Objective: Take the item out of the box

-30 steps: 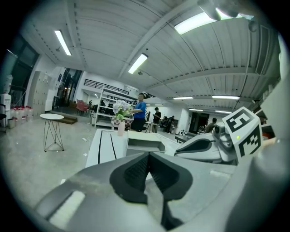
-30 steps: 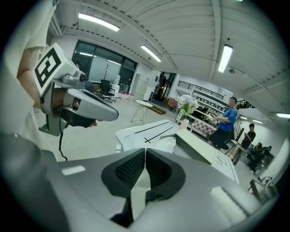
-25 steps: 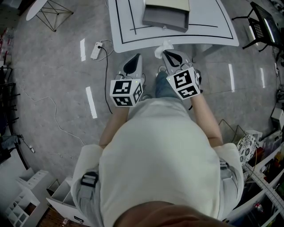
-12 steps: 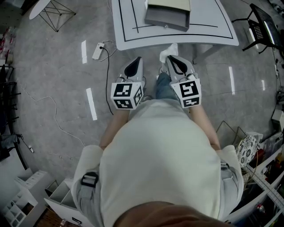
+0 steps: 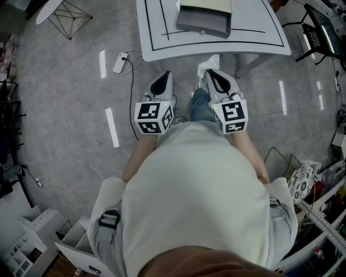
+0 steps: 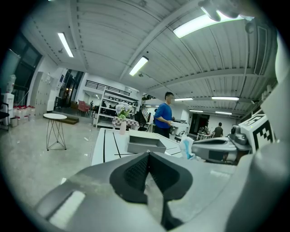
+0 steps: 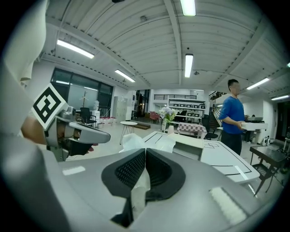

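A grey open box stands on the white table in front of me. My right gripper is held off the table's near edge, shut on a white crinkled plastic packet that sticks out past its tips. The left gripper view shows that packet in the right gripper. My left gripper hangs beside it at the same height, jaws shut with nothing between them. What the box holds inside is hidden.
A power strip with a cable lies on the floor left of the table. A small round table stands far left, a chair at the right. A person in blue stands beyond the table. A flower vase is on the table's far end.
My right gripper has rolled, so its marker cube shows a different face, and has shifted slightly right with the packet. The left gripper has hardly moved.
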The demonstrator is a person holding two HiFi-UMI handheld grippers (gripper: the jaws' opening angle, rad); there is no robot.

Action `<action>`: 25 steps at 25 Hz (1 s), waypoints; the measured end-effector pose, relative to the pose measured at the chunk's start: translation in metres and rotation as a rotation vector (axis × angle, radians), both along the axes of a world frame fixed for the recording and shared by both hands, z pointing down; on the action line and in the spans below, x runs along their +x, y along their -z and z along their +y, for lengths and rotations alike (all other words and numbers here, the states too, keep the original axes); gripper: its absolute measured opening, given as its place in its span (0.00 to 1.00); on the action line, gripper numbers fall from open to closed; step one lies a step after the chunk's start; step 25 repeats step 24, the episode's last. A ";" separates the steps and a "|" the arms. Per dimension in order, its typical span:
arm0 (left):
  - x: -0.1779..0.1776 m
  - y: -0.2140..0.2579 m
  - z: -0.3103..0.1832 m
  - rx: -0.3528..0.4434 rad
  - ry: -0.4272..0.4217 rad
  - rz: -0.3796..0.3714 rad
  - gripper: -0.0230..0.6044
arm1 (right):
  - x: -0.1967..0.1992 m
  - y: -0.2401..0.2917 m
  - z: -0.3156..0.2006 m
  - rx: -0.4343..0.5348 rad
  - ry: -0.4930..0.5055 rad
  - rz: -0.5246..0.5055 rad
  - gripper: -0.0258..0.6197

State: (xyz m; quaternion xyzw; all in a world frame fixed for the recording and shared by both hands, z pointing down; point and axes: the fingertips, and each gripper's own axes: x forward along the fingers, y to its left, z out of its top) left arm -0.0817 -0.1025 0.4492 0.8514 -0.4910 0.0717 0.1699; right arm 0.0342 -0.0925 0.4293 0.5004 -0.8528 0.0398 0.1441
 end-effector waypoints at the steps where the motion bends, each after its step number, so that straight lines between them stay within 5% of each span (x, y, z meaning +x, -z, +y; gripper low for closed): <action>1: 0.000 0.000 -0.001 0.000 0.000 0.001 0.04 | 0.001 0.000 -0.001 -0.001 -0.006 -0.002 0.05; 25: 0.001 -0.002 -0.014 -0.012 0.004 -0.003 0.04 | 0.010 0.004 -0.016 0.021 -0.055 -0.056 0.05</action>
